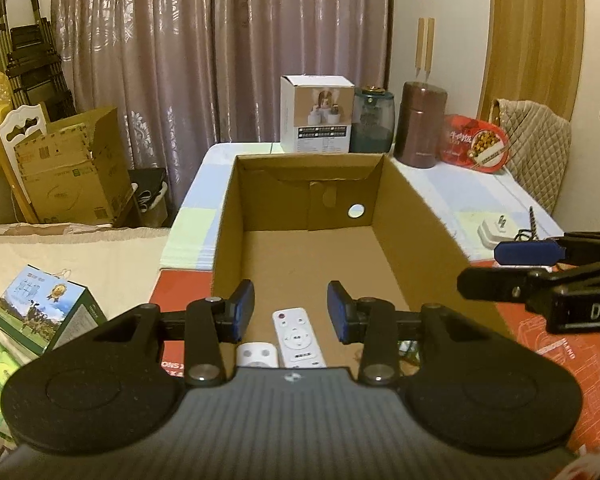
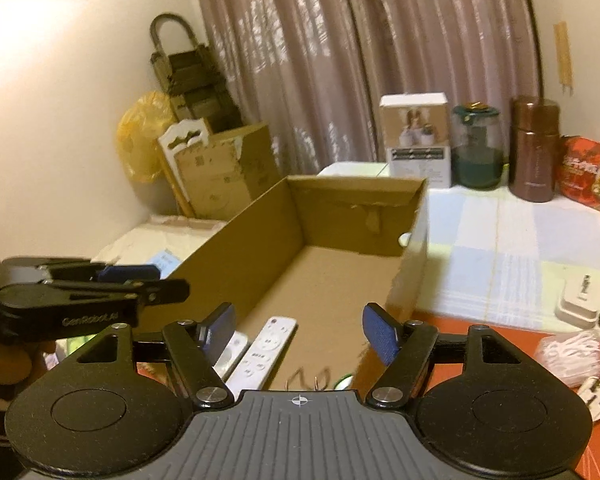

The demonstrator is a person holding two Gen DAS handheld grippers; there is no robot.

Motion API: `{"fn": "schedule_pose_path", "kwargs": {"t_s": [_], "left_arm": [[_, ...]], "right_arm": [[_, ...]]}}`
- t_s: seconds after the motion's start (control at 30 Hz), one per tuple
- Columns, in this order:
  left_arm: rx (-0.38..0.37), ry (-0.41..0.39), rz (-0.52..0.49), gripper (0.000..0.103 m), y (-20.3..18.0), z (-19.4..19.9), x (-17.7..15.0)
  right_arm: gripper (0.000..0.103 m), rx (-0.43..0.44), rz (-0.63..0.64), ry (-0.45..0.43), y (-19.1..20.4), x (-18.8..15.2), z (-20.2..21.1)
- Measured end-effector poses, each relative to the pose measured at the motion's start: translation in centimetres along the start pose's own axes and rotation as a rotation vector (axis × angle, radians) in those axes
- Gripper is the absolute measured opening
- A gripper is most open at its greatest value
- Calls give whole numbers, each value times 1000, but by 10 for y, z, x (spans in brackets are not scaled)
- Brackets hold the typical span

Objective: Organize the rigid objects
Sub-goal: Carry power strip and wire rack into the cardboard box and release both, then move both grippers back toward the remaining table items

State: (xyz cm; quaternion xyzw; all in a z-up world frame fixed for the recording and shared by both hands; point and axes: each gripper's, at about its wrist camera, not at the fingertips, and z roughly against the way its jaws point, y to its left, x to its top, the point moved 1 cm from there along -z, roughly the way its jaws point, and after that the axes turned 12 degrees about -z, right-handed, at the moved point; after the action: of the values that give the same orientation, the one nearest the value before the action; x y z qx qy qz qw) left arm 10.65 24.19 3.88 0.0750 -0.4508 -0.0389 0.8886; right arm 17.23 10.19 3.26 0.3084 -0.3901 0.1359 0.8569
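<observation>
Cardboard box open-topped, centre of table, long axis running away from both cameras. Already inside at near end: long white remote and small white remote, flat on the floor, side by side. Rest of box floor bare.

Left gripper over near end of box, pads narrowly apart, nothing between them. Right gripper just beside it over the same end, spread wider, also empty.

Still outside, right of box: white plug adapter on the pale cloth, white stringy bundle on the red mat. Along far edge: white carton, glass jar, brown flask, red tin.

Handling, judged:
- Adapter: likely light, stiff, smooth plastic. Pinch across the flat body sides, not the prongs.
- Flask: probably heaviest, round and slick. Take at mid-body, square to axis, keep upright; may be near jaw limit.
- Jar: fragile, slippery. Low grip, gentle squeeze, no knocking against flask beside it.
- Carton: light, walls crushable. Clamp near an edge.
- Remotes: light, rigid. Grip across the narrow width if shifting needed.
</observation>
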Motion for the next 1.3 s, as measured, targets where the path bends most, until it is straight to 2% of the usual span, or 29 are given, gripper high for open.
{"fn": "schedule_pose_path", "kwargs": {"t_s": [0.3, 0.6, 0.8, 0.87, 1.1, 1.23, 1.3], "left_arm": [[-70, -19, 13, 34, -33, 4, 15], [-155, -50, -4, 36, -86, -2, 37], [-199, -56, -31, 45, -121, -11, 49], [-219, -53, -40, 53, -131, -14, 51], [-275, -50, -72, 69, -169, -25, 57], [-289, -46, -89, 79, -186, -33, 59], [-295, -38, -99, 80, -195, -40, 59]], "right_arm": [[69, -35, -30, -72, -19, 10, 27], [70, -134, -90, -112, -63, 12, 59], [70, -216, -140, -119, -104, 8, 82], [70, -236, -155, -120, -117, 6, 90], [71, -322, -179, -116, -160, 2, 113], [75, -363, -205, -108, -187, -2, 124], [77, -382, -210, -106, -199, -2, 130]]}}
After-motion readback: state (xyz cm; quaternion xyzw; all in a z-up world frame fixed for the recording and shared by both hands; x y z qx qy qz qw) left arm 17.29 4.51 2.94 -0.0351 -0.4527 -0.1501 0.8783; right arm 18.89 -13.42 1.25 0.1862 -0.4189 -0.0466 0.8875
